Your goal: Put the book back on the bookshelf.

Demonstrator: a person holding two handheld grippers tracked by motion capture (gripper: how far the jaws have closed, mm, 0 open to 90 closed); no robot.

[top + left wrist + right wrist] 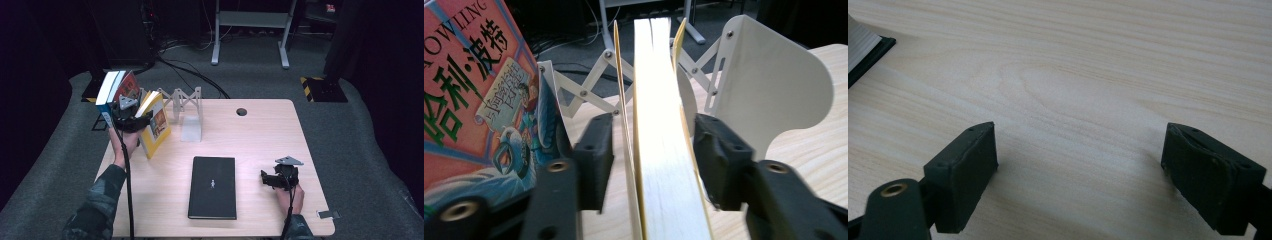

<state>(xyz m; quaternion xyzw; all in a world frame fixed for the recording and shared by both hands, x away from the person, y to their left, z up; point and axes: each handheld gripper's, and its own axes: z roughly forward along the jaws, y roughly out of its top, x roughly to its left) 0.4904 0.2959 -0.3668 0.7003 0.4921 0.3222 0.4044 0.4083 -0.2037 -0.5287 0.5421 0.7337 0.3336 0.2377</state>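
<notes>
so left gripper [651, 165] is at the far left corner of the table [260, 135], jaws either side of the yellow book [659, 150] w/ a small gap on both sides, pads not pressing on it afaict. The book stands on edge, page block facing the left gripper cam, covers splayed a bit. In the high view it's tilted, leaning towards the white accordion book rack [186, 107] just beside it. On the other side of that gripper there's a red book w/ chinese title [474, 100], upright-ish, plus a white/blue book [106, 95] next to it at the table's edge

right gripper [1080, 170] is over bare wood near the right front of the table, jaws wide apart, nothing btw them. Hand rests low by the table edge

black book [212, 186] lies flat in the middle front, closed, well apart from both grippers. Its corner pokes into the right gripper view, top left

small round hole [242, 111] in the tabletop near the far edge
</notes>
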